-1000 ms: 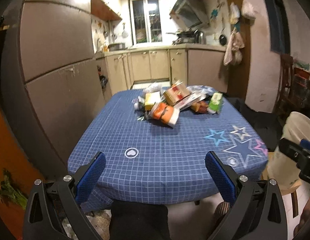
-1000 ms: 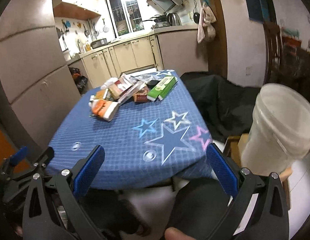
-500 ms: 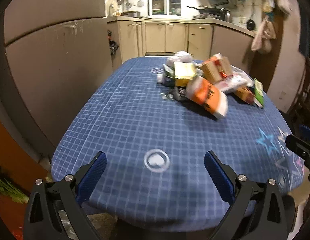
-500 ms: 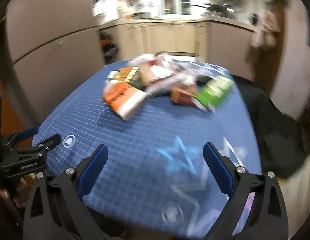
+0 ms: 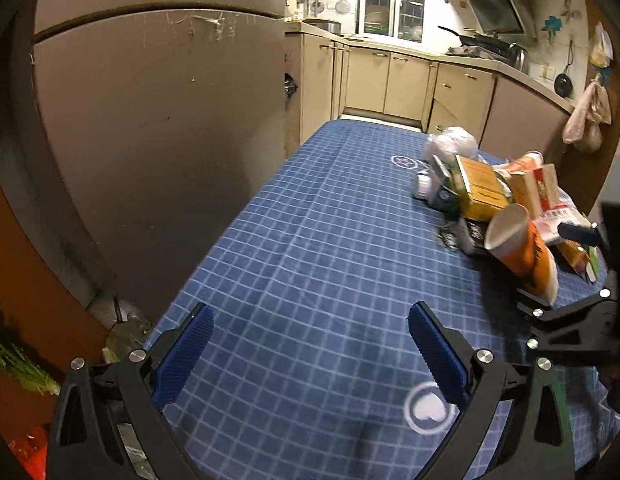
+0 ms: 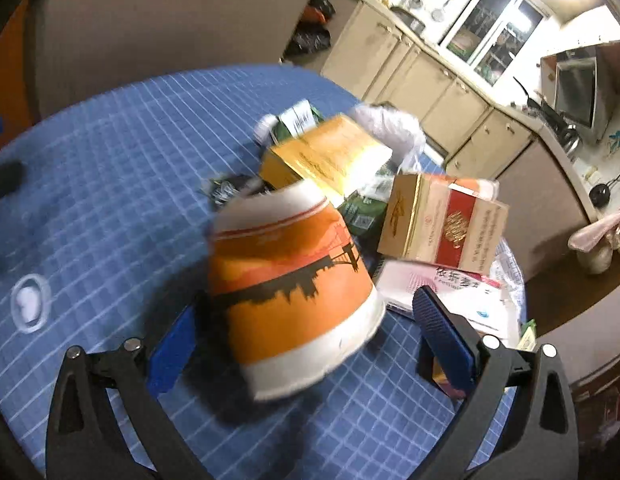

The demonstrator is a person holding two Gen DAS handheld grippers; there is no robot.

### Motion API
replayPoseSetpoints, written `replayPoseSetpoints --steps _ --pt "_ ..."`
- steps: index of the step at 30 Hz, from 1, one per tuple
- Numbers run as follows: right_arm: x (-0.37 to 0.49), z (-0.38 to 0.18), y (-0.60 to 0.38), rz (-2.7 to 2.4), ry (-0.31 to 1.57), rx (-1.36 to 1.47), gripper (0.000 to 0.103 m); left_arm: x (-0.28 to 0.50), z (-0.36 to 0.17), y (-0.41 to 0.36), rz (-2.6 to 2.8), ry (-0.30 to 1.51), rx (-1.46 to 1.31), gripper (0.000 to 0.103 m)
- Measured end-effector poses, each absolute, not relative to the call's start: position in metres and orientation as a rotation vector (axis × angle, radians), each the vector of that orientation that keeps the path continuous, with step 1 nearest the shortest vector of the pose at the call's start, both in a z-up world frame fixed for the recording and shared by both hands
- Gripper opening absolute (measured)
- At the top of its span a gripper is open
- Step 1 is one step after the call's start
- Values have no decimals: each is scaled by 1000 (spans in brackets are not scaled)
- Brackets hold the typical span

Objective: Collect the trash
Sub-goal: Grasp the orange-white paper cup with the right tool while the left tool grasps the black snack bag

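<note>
The orange paper cup (image 6: pixel 293 296) lies on its side between the closing, not yet touching jaws of the right gripper (image 6: pixel 305 344), base toward them, while the left gripper (image 5: pixel 310 344) hangs open over bare tablecloth (image 5: pixel 310 240).

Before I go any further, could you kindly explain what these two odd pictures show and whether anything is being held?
No robot here: a person carries a two-finger gripper in each hand, each with a wide-angle camera looking along its fingers. The left view shows the open, empty left gripper over a blue checked tablecloth. The right view shows the right gripper with its jaws closing around an orange paper cup lying on its side; the pads do not yet seem to press it. Behind it lies a heap of trash: a yellow box, a red-and-tan box, wrappers.
</note>
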State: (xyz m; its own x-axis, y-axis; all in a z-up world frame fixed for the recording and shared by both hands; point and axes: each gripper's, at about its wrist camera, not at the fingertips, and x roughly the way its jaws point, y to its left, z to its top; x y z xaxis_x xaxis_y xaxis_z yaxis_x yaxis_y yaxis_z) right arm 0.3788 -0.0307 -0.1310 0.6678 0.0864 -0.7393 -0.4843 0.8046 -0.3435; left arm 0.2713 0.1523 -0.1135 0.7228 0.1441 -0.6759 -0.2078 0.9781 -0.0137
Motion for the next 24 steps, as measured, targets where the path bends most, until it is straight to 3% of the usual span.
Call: replayPoseSetpoints --steps 1,2,5,6,7,17,24 --pt "381 -131 -35 376 779 -501 71 273 -114 154 194 738 -95 98" --pt "379 -129 -42 373 765 -454 70 275 -113 154 190 737 -97 98" --pt "359 -116 -63 370 726 -380 44 279 -110 150 155 730 -86 98" --pt "351 -113 -71 363 735 -342 23 281 -108 148 143 725 -79 98" --pt "340 -108 -85 370 748 -279 18 284 -105 143 127 715 -68 98" --pt "245 -102 -177 273 767 81 17 311 -99 86 -36 700 -14 98" --pt "220 -106 -183 291 771 123 18 358 -125 51 -133 794 -20 98"
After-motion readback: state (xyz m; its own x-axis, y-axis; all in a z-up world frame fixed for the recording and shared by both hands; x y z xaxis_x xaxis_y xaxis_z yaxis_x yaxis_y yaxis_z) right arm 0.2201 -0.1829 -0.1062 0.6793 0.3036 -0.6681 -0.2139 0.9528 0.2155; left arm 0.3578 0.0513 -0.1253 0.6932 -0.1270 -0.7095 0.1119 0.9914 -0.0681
